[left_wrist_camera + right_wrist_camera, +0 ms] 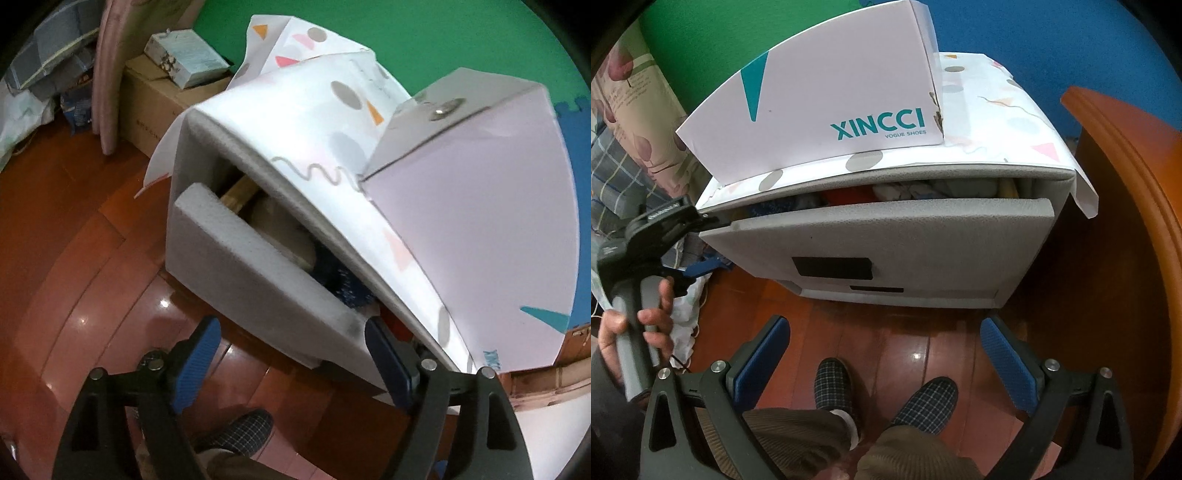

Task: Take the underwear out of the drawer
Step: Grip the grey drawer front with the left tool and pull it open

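A small grey cabinet [1049,258] stands on the wooden floor under white patterned paper. Its top drawer front [886,236] is tilted out, leaving a gap at the top. Bunched cloth items [897,192] in several colours show in that gap. In the left wrist view a dark blue cloth [343,284] lies inside the drawer. My left gripper [291,328] is open and straddles the left end of the drawer front [258,266], one finger [384,350] inside the gap and the other outside, clear of the panel. My right gripper [886,354] is open and empty above the floor before the cabinet.
A white XINCCI shoebox [827,99] lies on the cabinet. Orange wooden furniture [1126,221] stands close on the right. The person's checked slippers [831,384] are under my right gripper. A cardboard box [147,107] and bedding sit to the left.
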